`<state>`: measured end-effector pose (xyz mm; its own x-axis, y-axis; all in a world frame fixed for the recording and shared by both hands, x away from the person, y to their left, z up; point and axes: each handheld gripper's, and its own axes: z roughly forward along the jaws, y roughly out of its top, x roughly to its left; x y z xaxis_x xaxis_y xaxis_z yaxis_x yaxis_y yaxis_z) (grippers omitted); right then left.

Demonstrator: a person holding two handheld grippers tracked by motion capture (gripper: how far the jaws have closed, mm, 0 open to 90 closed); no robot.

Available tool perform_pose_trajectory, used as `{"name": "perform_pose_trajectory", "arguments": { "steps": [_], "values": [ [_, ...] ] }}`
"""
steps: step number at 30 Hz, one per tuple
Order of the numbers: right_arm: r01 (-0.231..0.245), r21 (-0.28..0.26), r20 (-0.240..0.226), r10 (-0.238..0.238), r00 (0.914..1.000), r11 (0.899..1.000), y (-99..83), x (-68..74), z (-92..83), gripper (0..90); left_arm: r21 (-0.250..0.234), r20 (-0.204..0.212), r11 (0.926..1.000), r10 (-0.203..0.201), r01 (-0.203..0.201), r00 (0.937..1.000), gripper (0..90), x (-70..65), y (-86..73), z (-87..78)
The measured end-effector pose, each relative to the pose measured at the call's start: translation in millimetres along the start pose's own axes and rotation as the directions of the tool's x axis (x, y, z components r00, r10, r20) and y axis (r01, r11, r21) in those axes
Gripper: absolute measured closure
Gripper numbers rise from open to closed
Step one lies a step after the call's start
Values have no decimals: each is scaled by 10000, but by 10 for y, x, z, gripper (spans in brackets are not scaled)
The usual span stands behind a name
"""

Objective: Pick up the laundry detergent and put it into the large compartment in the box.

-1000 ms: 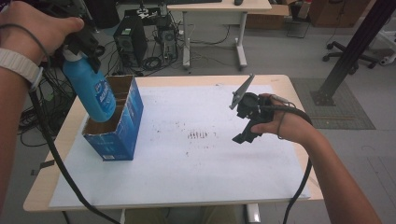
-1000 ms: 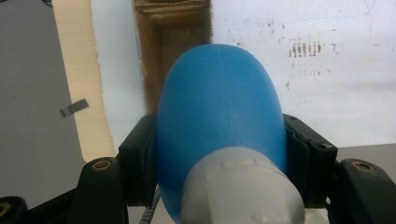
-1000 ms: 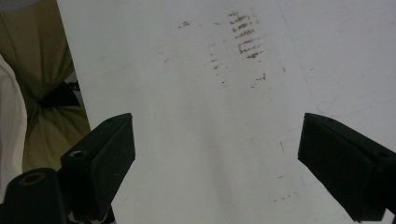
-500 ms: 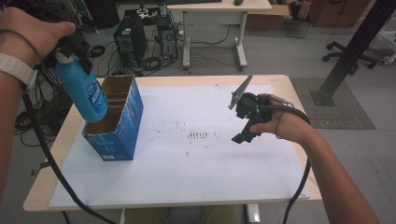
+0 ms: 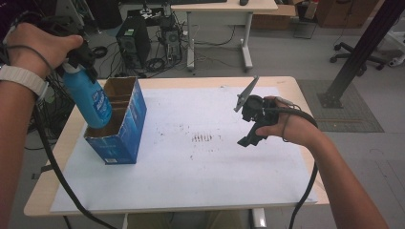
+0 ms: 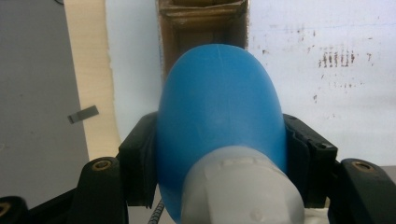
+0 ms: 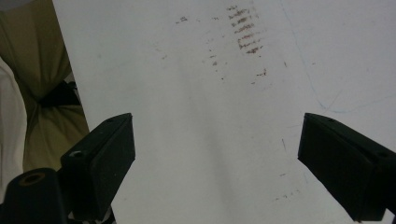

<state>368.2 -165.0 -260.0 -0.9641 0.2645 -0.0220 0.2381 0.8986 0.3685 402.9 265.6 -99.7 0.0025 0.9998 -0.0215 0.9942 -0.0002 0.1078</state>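
Left tongs (image 6: 219,154) clamped on a blue spray bottle (image 5: 89,98) just below its grey collar — the trigger head hidden by the hand. Bottle base hangs tilted over the open blue cardboard box (image 5: 122,129) at the table's (image 5: 286,83) left side. Right tongs (image 7: 215,163) spread wide, empty, above the stained white sheet (image 5: 200,162).

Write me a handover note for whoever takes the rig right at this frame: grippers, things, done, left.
Left gripper: shut on the blue plastic spray bottle, held tilted, its base low over the open blue cardboard box.
Right gripper: open, empty, hovering above the white paper sheet covering the table.
Box: stands at the table's left side, brown dividers inside.
Done: bottle gripped near its grey neck and carried to the box.
Left: whether the bottle is going in or coming out is unclear; likely lower it into a compartment and release.
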Motion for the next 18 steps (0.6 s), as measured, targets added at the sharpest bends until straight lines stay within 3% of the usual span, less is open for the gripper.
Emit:
{"name": "perform_pose_trajectory", "arguments": {
  "steps": [18],
  "values": [
    [-100, 12, -29, 100, 9999, 9999, -48, -23, 26, 110, -54, -20, 10000, 45, -45, 10000, 377, -19, 94, 315]
  ]
}}
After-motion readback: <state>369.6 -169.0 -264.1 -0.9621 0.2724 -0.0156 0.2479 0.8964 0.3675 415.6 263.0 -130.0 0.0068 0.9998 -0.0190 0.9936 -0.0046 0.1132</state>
